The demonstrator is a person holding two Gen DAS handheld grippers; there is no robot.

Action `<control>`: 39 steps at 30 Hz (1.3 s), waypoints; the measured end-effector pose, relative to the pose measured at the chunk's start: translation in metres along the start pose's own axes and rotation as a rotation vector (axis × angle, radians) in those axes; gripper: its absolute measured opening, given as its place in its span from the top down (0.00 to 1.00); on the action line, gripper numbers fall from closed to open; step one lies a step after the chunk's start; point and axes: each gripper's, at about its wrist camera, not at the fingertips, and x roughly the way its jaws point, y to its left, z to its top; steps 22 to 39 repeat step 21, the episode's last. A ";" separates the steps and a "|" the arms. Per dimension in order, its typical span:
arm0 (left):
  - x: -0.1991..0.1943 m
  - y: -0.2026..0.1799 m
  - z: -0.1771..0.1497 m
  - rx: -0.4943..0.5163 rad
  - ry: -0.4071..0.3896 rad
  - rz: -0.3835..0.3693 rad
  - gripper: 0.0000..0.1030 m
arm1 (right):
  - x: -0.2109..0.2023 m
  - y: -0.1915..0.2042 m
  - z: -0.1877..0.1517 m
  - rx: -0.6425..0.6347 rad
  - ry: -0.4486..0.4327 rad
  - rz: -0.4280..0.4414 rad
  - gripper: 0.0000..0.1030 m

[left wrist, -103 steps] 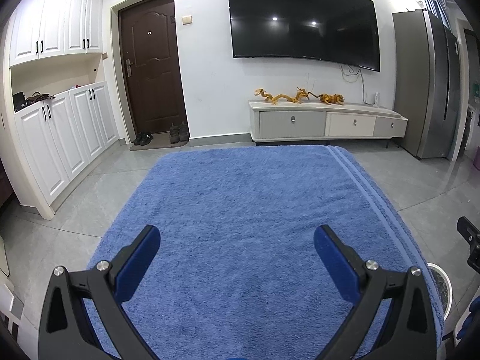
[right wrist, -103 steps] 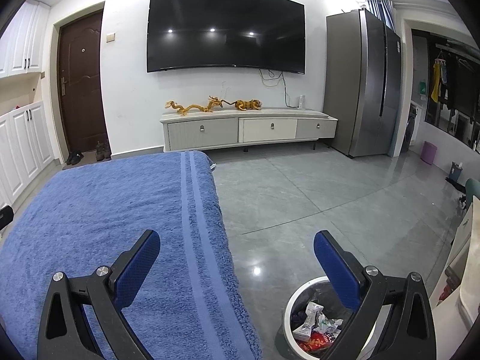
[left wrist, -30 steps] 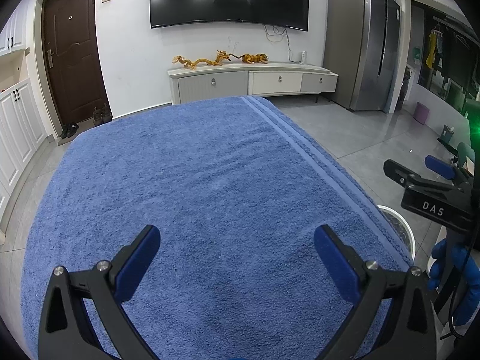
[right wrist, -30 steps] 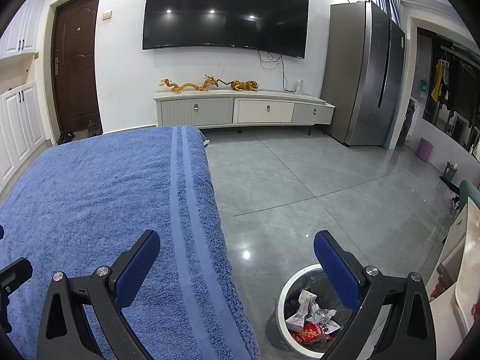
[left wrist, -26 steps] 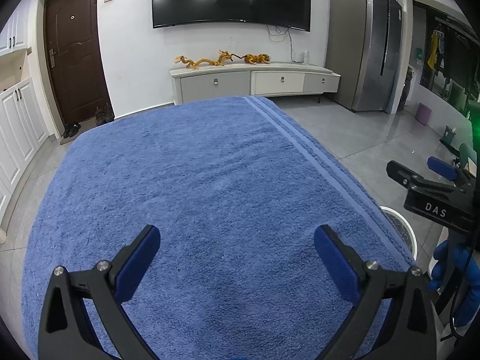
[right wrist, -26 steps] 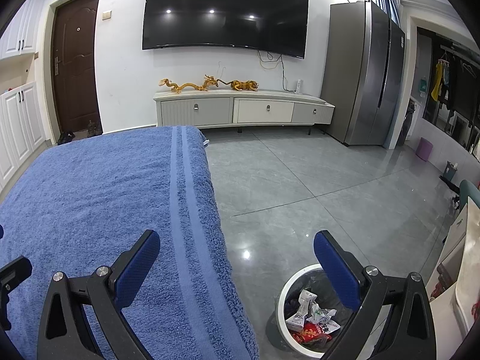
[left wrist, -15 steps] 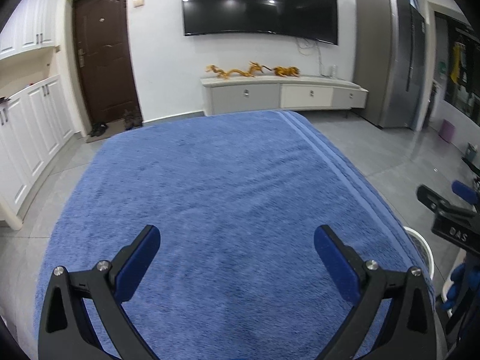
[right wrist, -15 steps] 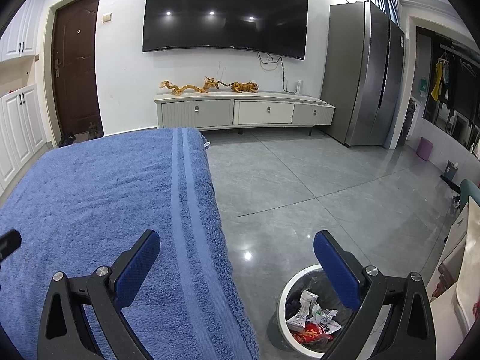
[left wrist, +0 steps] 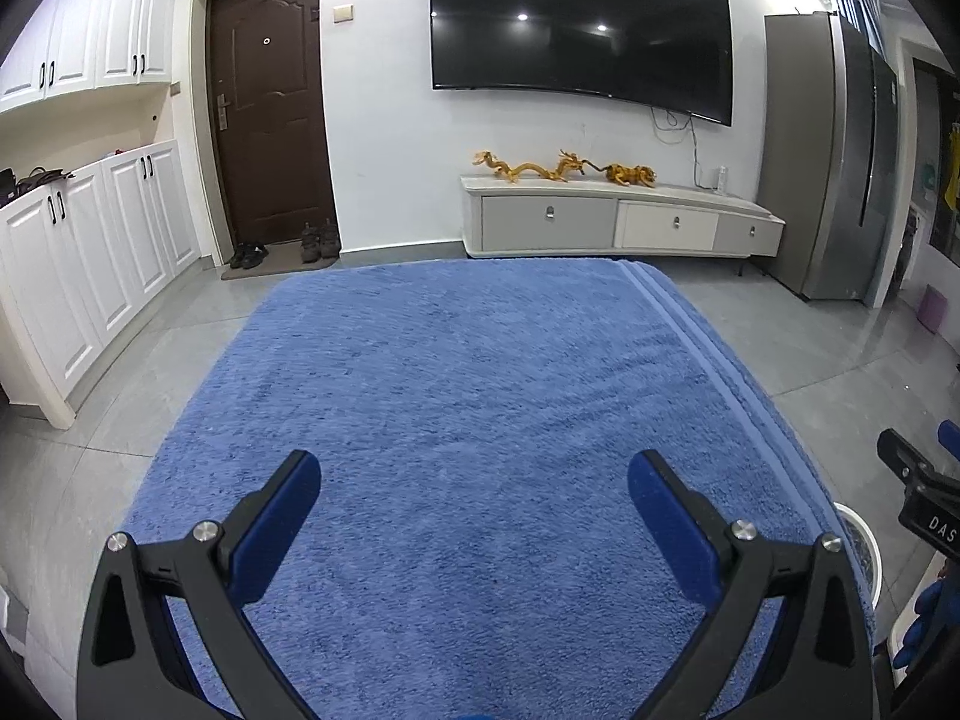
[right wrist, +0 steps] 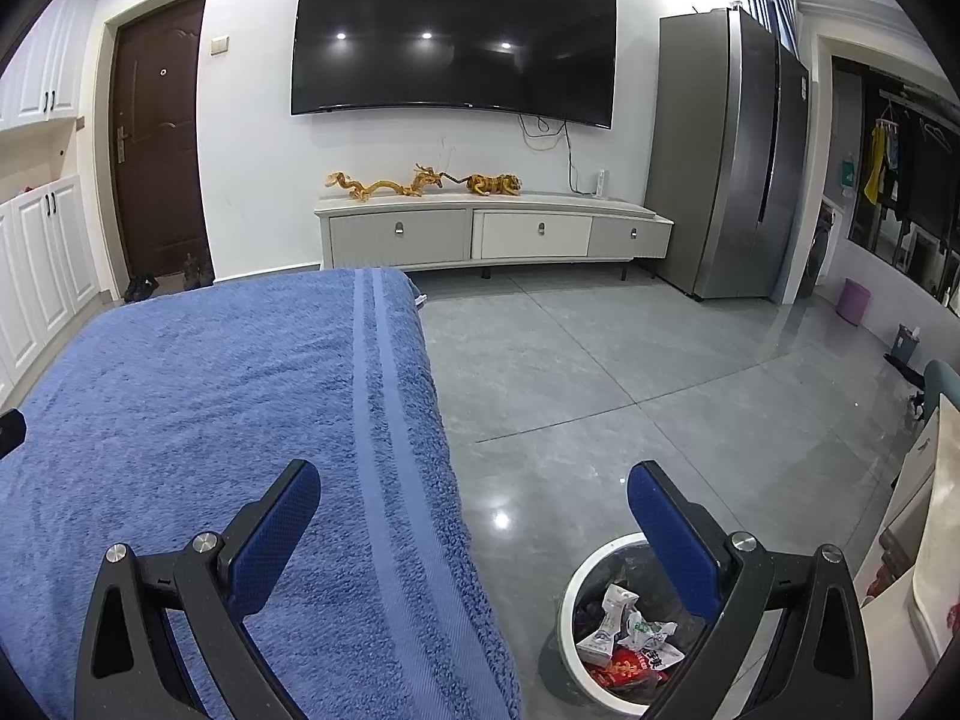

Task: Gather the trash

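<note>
My left gripper [left wrist: 474, 483] is open and empty above the blue towel [left wrist: 468, 396] that covers the table. My right gripper [right wrist: 474, 492] is open and empty over the towel's right edge [right wrist: 384, 420]. A white-rimmed trash bin [right wrist: 573, 600] stands on the floor below it, with crumpled wrappers [right wrist: 630, 636] inside. The bin's rim also shows in the left wrist view [left wrist: 864, 546]. The right gripper's body shows at the right edge of the left wrist view [left wrist: 924, 498]. No loose trash shows on the towel.
A grey tiled floor [right wrist: 630, 372] lies right of the table. A TV cabinet [right wrist: 492, 234] with gold figurines stands at the far wall under a TV [right wrist: 450, 36]. A fridge [right wrist: 732, 162] stands at the right, white cupboards [left wrist: 90, 264] and a brown door [left wrist: 270, 114] at the left.
The left gripper's view has swung to the left, bringing the door and cupboards in. The right gripper has hardly moved. Both stay open and empty.
</note>
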 end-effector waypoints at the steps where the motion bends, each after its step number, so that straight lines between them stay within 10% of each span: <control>1: -0.001 0.001 -0.001 -0.001 -0.001 0.001 0.00 | -0.001 0.000 0.000 0.000 -0.002 0.000 0.00; 39: -0.027 0.013 0.001 -0.028 -0.079 0.061 0.00 | -0.025 -0.004 0.005 0.009 -0.047 0.003 0.00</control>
